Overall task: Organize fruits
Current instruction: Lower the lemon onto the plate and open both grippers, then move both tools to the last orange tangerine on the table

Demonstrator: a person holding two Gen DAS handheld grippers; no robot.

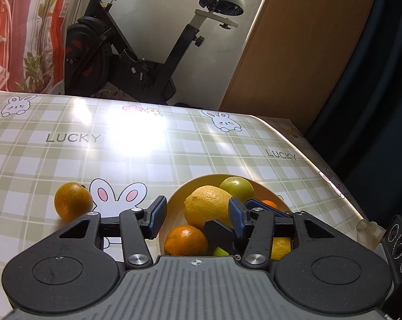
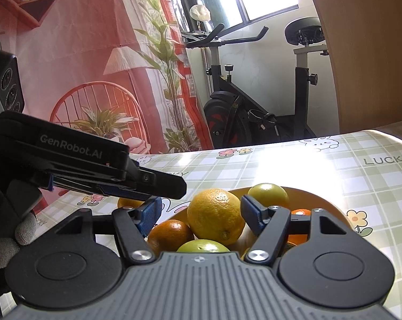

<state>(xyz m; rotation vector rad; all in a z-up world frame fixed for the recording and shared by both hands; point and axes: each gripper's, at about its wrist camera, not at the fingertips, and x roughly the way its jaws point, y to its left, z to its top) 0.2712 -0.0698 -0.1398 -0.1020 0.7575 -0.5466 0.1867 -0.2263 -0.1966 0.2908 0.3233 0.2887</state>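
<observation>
Over the round yellow bowl on the green-checked, rabbit-printed tabletop, both tongs hover with jaws spread. The right tongs straddle the large yellow lemon atop the pile, blue pads on either side of it, not visibly pressing. The left tongs reach in from the left, released and empty, above the bowl's near side; a gloved hand holds their grip. The bowl also carries a green round fruit and small oranges (several partly hidden). One loose orange sits on the tabletop left of the bowl, apart from it. Bare cloth stretches beyond to the far edge.
</observation>
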